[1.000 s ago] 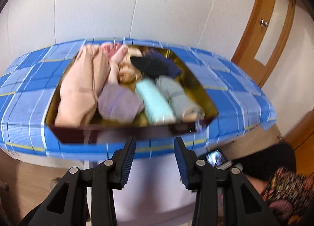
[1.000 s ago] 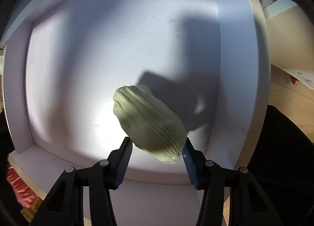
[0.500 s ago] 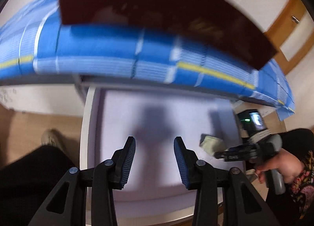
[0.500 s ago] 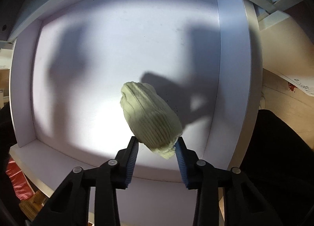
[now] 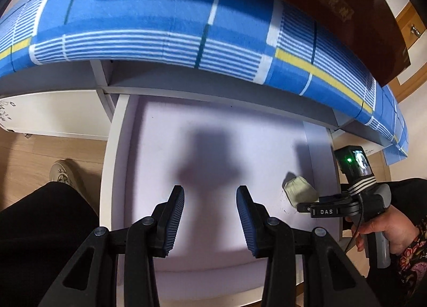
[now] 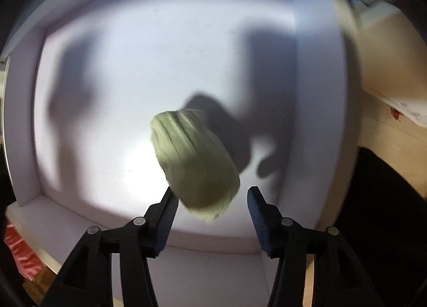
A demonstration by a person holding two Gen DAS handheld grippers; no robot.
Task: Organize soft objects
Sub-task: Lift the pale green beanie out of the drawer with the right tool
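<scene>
A pale green rolled sock (image 6: 194,162) lies in the white drawer (image 6: 315,93), near its front right corner. My right gripper (image 6: 210,197) points down over the roll, and its jaws are opening. The left pad brushes the roll's edge and the right pad stands clear of it. In the left wrist view the same green roll (image 5: 300,191) shows under the right gripper's black fingers (image 5: 320,211), held by a hand (image 5: 379,229). My left gripper (image 5: 210,200) hovers over the bare drawer floor (image 5: 213,146), jaws a narrow gap apart with nothing between them.
A blue checked cloth (image 5: 186,26) covers the top above the drawer, with a dark red box (image 5: 347,0) on it. A black-clad leg (image 5: 40,227) and a shoe (image 5: 62,176) are left of the drawer. Something pink (image 6: 18,253) lies at the lower left.
The left gripper sank from facing the box of rolled clothes to above the drawer. The right jaws squeezed the green roll, then widened off it.
</scene>
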